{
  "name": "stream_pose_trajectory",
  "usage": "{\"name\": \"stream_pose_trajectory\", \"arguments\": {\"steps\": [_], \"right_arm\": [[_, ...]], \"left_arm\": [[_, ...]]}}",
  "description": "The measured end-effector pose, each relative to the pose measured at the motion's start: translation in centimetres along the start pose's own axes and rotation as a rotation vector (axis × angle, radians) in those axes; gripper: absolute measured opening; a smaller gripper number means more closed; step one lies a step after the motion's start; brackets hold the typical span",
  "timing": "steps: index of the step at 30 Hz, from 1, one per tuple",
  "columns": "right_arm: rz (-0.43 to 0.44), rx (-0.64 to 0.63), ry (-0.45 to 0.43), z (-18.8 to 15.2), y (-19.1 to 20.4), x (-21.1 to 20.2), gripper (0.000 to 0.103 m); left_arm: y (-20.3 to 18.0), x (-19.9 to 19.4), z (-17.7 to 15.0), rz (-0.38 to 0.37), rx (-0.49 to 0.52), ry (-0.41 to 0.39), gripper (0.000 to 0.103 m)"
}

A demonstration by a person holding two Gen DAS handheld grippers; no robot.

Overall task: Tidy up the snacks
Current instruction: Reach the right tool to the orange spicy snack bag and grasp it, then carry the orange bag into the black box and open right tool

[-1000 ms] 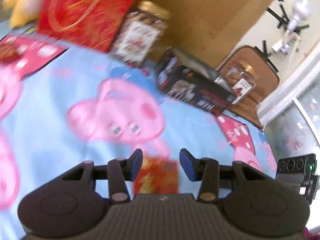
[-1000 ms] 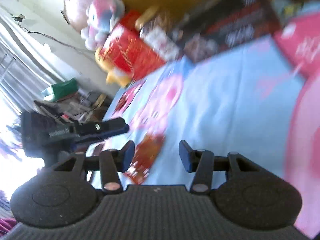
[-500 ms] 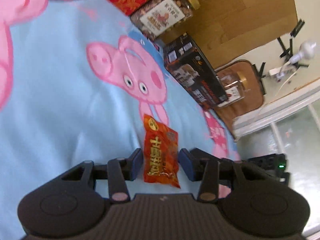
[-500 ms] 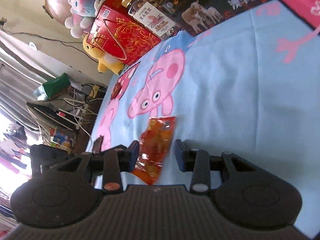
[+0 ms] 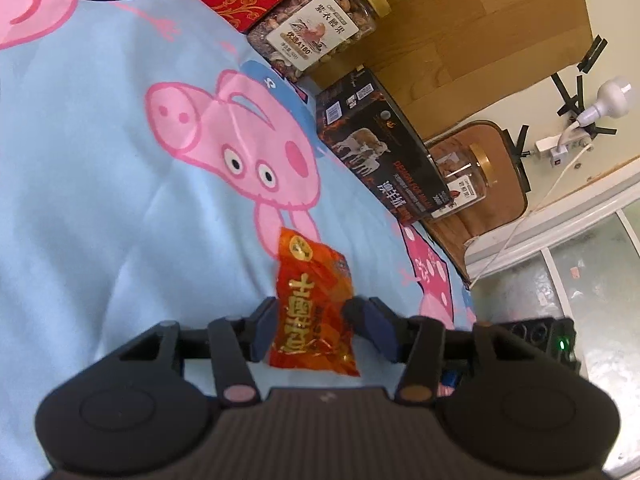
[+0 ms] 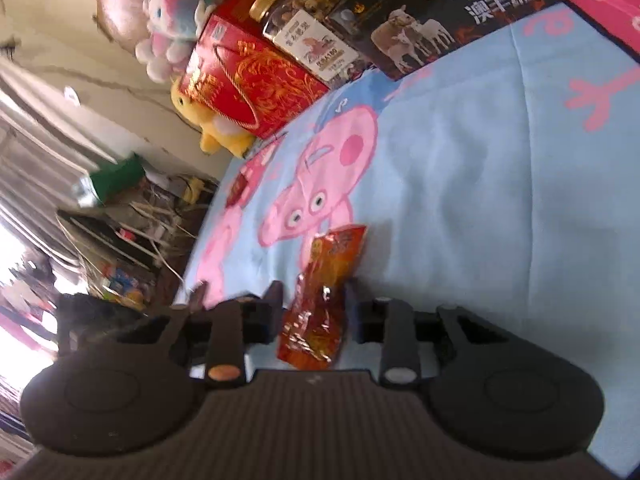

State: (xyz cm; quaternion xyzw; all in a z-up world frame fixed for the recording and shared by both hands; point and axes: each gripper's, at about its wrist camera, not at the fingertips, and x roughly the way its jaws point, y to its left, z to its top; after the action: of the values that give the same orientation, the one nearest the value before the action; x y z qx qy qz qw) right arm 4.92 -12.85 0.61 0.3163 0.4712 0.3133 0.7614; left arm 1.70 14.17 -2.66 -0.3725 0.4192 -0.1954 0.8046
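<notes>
An orange-red snack packet (image 5: pixel 314 304) lies on the blue pig-print sheet (image 5: pixel 100 208). My left gripper (image 5: pixel 310 316) straddles its near end, fingers touching the packet's sides. A packet of the same look (image 6: pixel 326 292) sits between my right gripper's (image 6: pixel 314 304) fingers, which stand close against its crumpled sides. Whether these are one packet or two I cannot tell. At the back stand a nut jar (image 5: pixel 320 26), a black box with sheep (image 5: pixel 384 152) and a red gift box (image 6: pixel 248 80).
A second jar (image 5: pixel 464 176) stands on a brown chair beyond the black box. Plush toys (image 6: pixel 176 16) sit behind the red gift box. A wooden headboard (image 5: pixel 460 32) backs the bed. The other gripper's black body (image 5: pixel 552 340) shows at the right.
Both grippers moved in over the packet and narrowed around it. The right gripper's fingers have come closer together since half a second ago.
</notes>
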Motion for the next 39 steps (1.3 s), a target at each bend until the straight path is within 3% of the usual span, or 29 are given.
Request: {"name": "stream_pose_trajectory", "arguments": {"steps": [5, 11, 16, 17, 20, 26, 31, 35, 39], "right_arm": [[0.004, -0.027, -0.005, -0.6, 0.2, -0.1, 0.015], [0.069, 0.068, -0.042, -0.1, -1.5, -1.5, 0.014], [0.179, 0.197, -0.06, 0.5, -3.7, -2.6, 0.014], [0.201, 0.209, -0.062, 0.6, -3.8, -2.7, 0.014], [0.247, 0.222, -0.07, 1.2, -3.7, -3.1, 0.014], [0.23, 0.172, -0.133, 4.0, -3.3, -4.5, 0.014], [0.16, 0.041, -0.233, 8.8, -1.6, -5.5, 0.014], [0.076, -0.037, -0.3, 13.8, -1.0, -5.1, 0.015], [-0.006, -0.072, -0.311, 17.9, -1.6, -3.2, 0.015]], "left_arm": [[-0.1, 0.2, 0.2, -0.008, -0.008, 0.012, 0.047], [0.3, -0.8, 1.0, -0.028, -0.03, -0.007, 0.047], [-1.0, -0.3, 1.3, -0.092, -0.013, 0.02, 0.05], [-1.4, 0.1, 1.3, -0.098, -0.002, 0.029, 0.048], [-2.7, 1.4, 1.4, -0.102, 0.038, 0.06, 0.027], [-5.8, 3.2, 4.3, -0.106, 0.115, 0.047, 0.025], [-10.3, 5.7, 9.2, -0.085, 0.235, 0.006, 0.025], [-13.3, 8.7, 13.0, -0.042, 0.306, -0.022, 0.025], [-14.3, 11.6, 15.6, 0.031, 0.349, -0.043, 0.026]]}}
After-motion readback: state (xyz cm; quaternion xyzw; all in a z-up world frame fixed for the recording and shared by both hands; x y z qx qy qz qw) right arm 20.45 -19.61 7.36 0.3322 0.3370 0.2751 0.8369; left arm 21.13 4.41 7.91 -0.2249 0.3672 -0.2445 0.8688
